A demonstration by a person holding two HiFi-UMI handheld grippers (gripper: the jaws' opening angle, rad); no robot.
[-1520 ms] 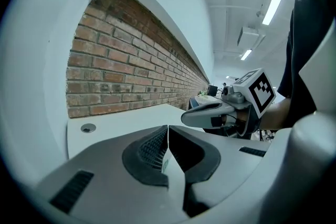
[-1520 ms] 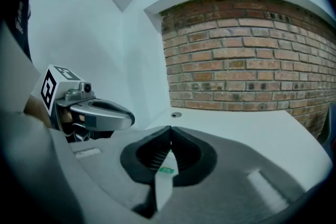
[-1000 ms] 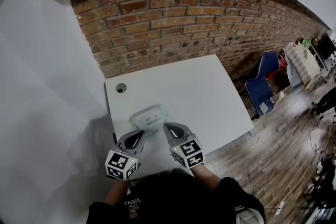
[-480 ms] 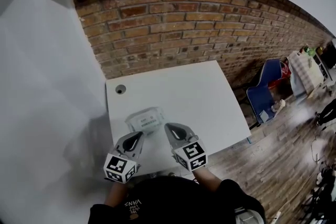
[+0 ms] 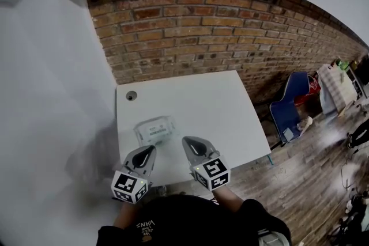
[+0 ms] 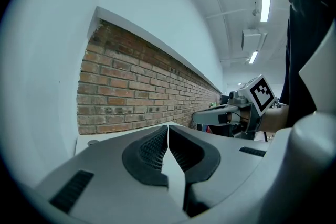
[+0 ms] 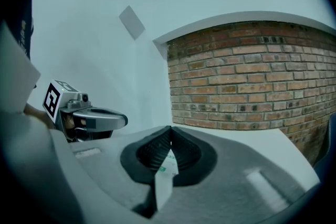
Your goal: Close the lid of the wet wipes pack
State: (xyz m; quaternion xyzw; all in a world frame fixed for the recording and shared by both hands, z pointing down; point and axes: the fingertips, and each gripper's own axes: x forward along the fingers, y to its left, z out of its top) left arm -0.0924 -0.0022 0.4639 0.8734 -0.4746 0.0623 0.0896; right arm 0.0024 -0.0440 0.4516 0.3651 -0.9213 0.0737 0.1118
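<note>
White "VANS" lettering stands, upside down in the head view, on the person's black shirt [image 5: 146, 222]; smaller print beside it cannot be read; the label on the white wet wipes pack [image 5: 154, 131] is illegible.

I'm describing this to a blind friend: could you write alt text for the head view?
Seen from above, a person holds the left gripper and right gripper, fingers closed, just short of a wet wipes pack lying on a white table against a brick wall. Neither touches the pack.
</note>
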